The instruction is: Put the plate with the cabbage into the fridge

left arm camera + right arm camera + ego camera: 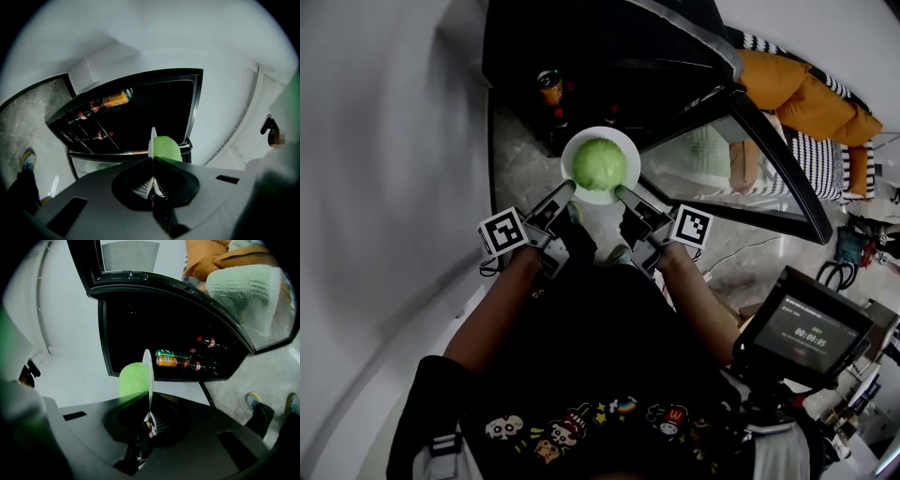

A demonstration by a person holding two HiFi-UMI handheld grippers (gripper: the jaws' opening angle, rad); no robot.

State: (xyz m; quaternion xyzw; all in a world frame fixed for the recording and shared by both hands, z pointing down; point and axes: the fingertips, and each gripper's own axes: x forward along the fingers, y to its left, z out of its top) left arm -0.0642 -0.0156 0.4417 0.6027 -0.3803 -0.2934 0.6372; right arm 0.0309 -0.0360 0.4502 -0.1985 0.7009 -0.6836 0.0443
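A white plate (622, 143) carries a round green cabbage (599, 164) and hangs in the air in front of the open fridge (600, 47). My left gripper (567, 192) is shut on the plate's near-left rim, my right gripper (622, 194) shut on its near-right rim. In the left gripper view the plate (152, 140) shows edge-on with the cabbage (167, 148) to its right. The right gripper view has the plate (148, 373) edge-on and the cabbage (131, 378) to its left. The fridge's inside is dark.
The fridge's glass door (741, 164) stands swung open on the right. Drink cans (169, 358) and bottles (101, 104) lie on wire shelves inside. A white wall (384, 169) runs along the left. A screen device (802, 328) sits at the lower right. My shoes (255, 398) are on the marble floor.
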